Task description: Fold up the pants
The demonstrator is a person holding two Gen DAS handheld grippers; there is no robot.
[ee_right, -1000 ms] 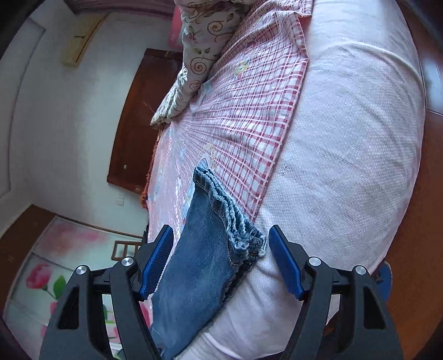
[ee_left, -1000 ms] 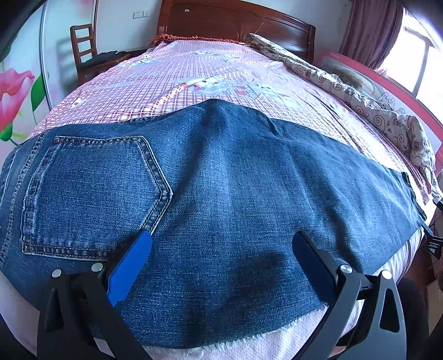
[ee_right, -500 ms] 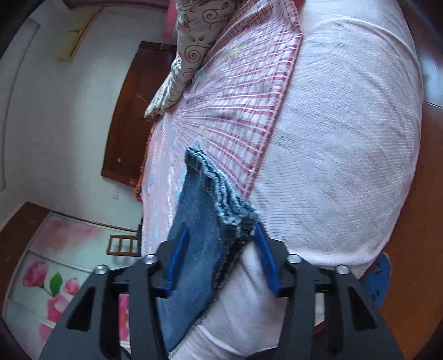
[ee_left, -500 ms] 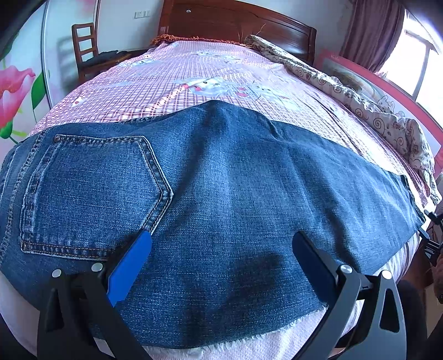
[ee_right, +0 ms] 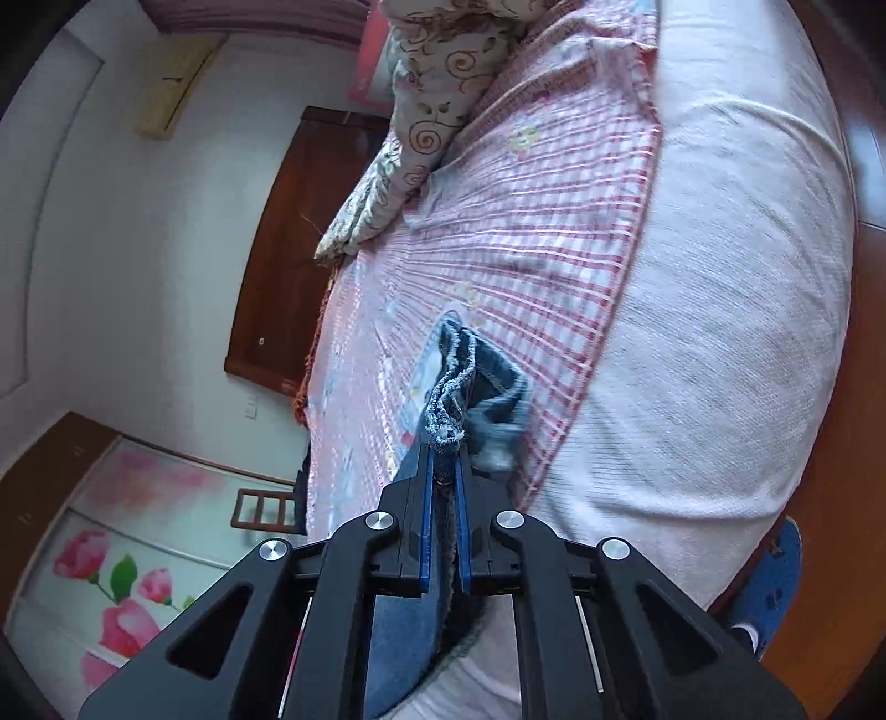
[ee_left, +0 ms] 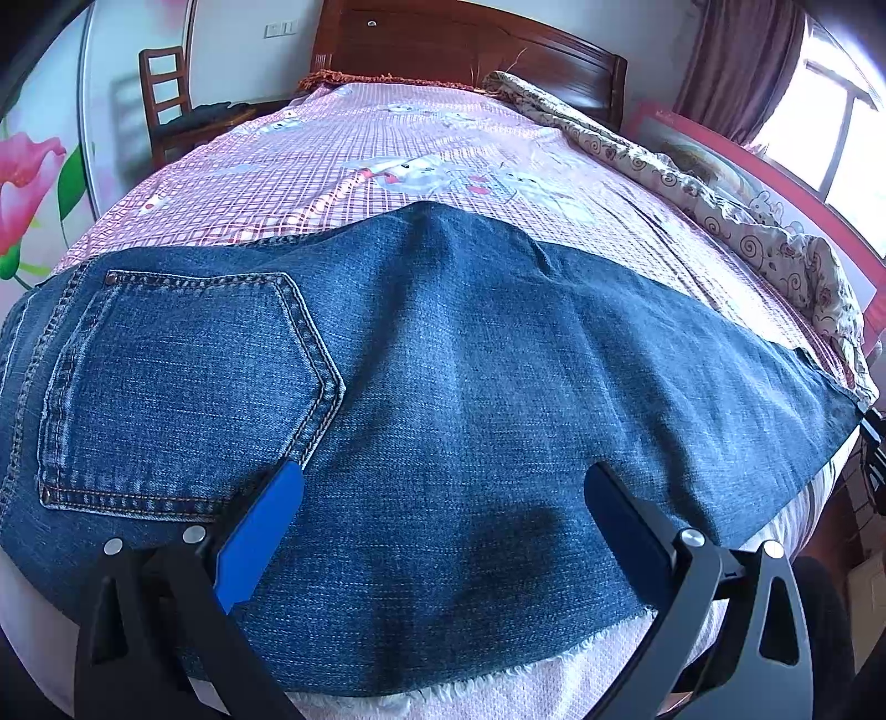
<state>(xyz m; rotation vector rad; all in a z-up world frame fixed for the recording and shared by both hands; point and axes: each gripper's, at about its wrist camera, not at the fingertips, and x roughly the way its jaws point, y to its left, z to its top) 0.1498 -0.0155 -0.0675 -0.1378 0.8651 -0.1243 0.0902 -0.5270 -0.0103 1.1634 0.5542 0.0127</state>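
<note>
Dark blue jeans [ee_left: 443, 376] lie flat across the near end of the bed, back pocket [ee_left: 183, 387] at the left and leg ends at the right. My left gripper [ee_left: 443, 471] hovers open just over the denim near its frayed front edge, with nothing between its fingers. In the right wrist view my right gripper [ee_right: 446, 451] is closing its jaws on the frayed leg hem [ee_right: 451, 387]. The blue pads press the bunched denim, and the hem is lifted a little off the bed. The right gripper's tip also shows at the left wrist view's far right edge.
A pink plaid sheet [ee_left: 387, 166] covers the bed, over a white mattress cover [ee_right: 720, 277]. A swirl-patterned quilt [ee_left: 692, 188] runs along the right side. A wooden headboard [ee_left: 470, 50] and chair [ee_left: 166, 94] stand behind. A blue slipper [ee_right: 775, 581] is on the floor.
The right gripper's jaws went from wide open around the leg hem to clamped on it, and the hem has risen slightly. The left gripper and the rest of the jeans stayed still.
</note>
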